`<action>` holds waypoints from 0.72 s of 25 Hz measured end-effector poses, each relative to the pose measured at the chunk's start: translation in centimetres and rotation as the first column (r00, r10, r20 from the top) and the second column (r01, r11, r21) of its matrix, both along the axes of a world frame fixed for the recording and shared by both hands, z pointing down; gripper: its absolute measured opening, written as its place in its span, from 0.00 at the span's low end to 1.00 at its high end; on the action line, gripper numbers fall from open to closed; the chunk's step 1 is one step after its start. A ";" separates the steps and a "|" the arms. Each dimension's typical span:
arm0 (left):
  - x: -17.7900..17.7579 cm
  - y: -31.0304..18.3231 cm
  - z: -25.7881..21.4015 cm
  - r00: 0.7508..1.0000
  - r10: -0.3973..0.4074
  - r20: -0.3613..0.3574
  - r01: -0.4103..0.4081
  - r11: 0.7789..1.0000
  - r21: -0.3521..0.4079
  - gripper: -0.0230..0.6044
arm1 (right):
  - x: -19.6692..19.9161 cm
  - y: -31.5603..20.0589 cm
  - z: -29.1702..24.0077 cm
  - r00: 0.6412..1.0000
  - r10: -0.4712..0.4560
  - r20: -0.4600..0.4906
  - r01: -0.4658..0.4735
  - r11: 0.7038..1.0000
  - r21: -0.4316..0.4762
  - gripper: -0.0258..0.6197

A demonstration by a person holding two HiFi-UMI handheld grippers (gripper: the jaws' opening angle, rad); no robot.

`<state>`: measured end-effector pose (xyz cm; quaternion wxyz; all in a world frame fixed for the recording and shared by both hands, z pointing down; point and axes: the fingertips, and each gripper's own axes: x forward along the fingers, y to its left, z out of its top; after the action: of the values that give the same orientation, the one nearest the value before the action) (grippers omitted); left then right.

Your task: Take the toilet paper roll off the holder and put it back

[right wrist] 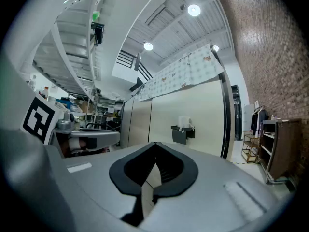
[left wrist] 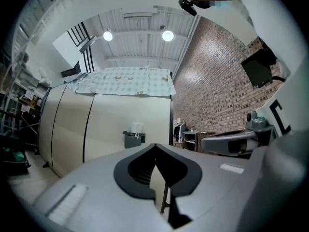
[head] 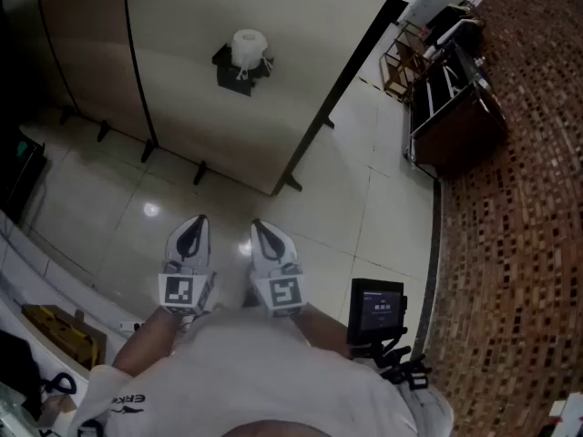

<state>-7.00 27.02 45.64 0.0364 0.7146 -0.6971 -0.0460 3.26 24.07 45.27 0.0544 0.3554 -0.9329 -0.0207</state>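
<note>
A white toilet paper roll (head: 248,47) stands on a dark holder (head: 239,69) fixed to a beige partition wall (head: 228,107). The roll (left wrist: 136,127) and holder (left wrist: 132,139) appear small and far off in the left gripper view, and the roll (right wrist: 184,122) on its holder (right wrist: 181,134) likewise in the right gripper view. My left gripper (head: 198,222) and right gripper (head: 256,227) are held side by side close to the body, well short of the wall. Both are shut with nothing between their jaws.
A dark trolley (head: 455,107) and a small rack (head: 398,66) stand at the right by a brick-patterned floor (head: 519,244). A small screen on a mount (head: 376,309) sits by my right side. Shelving and clutter (head: 46,335) line the left edge.
</note>
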 end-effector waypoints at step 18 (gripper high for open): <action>-6.3 -17.0 0.8 0.992 -0.122 0.028 0.122 0.992 0.010 0.04 | -5.4 -18.8 0.8 0.997 -0.081 -0.015 0.082 0.996 0.033 0.06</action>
<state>-13.27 10.03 46.40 0.0206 0.6712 -0.7398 -0.0407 -2.11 5.29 46.05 0.0541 0.3179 -0.9457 -0.0410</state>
